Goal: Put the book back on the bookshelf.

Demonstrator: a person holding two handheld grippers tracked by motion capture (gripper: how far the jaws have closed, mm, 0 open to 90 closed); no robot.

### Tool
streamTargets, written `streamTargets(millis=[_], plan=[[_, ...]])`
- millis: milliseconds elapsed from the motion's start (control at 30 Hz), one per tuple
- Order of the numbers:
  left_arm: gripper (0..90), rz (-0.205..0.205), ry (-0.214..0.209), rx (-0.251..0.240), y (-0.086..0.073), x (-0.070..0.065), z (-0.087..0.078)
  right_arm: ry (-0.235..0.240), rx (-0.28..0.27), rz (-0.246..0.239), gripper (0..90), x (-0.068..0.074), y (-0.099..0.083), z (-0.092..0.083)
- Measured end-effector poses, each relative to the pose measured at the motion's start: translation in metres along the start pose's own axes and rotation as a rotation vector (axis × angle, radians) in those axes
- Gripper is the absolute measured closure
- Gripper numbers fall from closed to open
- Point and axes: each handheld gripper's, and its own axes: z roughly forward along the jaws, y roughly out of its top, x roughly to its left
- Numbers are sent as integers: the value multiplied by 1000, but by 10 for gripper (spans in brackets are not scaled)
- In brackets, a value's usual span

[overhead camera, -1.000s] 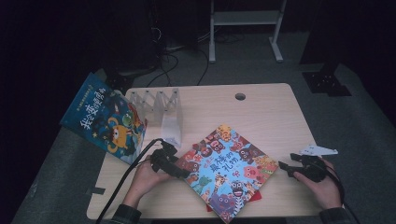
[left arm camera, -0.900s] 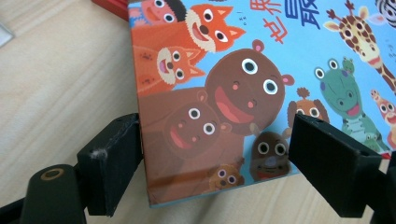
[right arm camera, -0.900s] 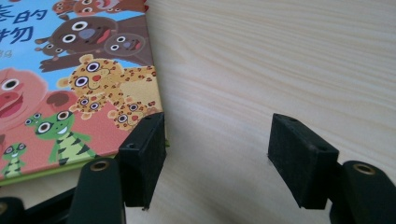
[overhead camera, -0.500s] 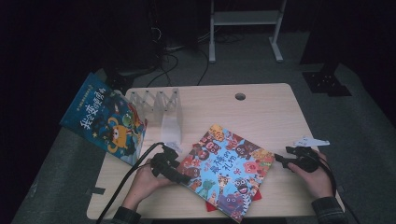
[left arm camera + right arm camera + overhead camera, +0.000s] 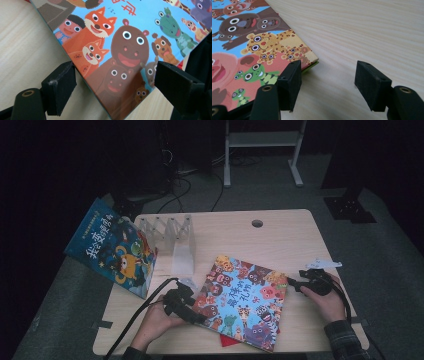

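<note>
A picture book with cartoon animals on its cover lies flat on the wooden table. My left gripper sits at the book's near left edge. In the left gripper view the book has its corner between the wide-apart jaws of my left gripper, one jaw by the book's edge, the other over the cover. My right gripper is at the book's right corner. In the right gripper view my right gripper stands open, one jaw above the book, bare table between the jaws.
A second, blue picture book leans at the table's left edge. A clear slotted book rack stands beside it. Something red pokes out under the flat book's near side. A cable hole is at the table's back.
The flat book has turned a little anticlockwise. My right gripper has moved away from the person and left, to the book's corner. My left gripper has shifted slightly nearer the person.
</note>
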Motion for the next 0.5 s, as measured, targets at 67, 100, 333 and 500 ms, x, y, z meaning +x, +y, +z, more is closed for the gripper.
streamTargets(millis=[67,100,333,500], plan=[[167,4,-4,-1,-1,-3,1,-2,0,1,374,0,3,2],[167,6,-6,1,-1,-4,1,-2,-2,0,375,0,4,4],[167,11,-23,-5,-4,-7,1,0,-14,25,372,-2,9,11],[117,-3,16,-40,-6,0,-4,35,-47,27,353,3,17,6]])
